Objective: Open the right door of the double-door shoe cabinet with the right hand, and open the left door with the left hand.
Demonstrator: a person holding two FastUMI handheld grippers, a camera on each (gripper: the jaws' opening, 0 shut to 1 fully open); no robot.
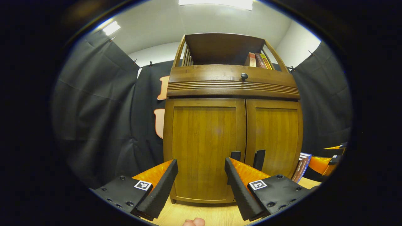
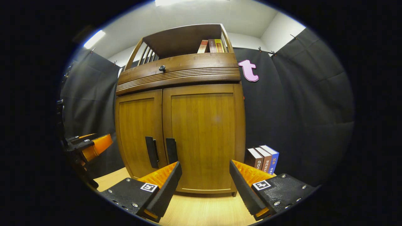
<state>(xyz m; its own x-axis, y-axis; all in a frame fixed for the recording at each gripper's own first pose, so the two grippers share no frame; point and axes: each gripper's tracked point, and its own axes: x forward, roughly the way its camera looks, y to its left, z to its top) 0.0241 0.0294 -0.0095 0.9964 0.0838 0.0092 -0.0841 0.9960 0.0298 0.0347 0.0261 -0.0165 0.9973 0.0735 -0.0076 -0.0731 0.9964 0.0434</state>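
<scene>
The double-door shoe cabinet (image 1: 234, 125) is standing on a wooden tabletop (image 2: 201, 210), and both doors are being kept shut. In the left gripper view, the left gripper (image 1: 201, 180) is being held in front of the left door (image 1: 204, 147) with its fingers spread wide and nothing gripped between them. In the right gripper view, the right gripper (image 2: 205, 182) is being held before the right door (image 2: 204, 138), likewise wide open and empty. Two dark handles (image 2: 161, 152) are being shown side by side at the middle seam. Books (image 2: 263, 160) are standing just beside the cabinet's right side. Whether either gripper is touching the wood cannot be told.
</scene>
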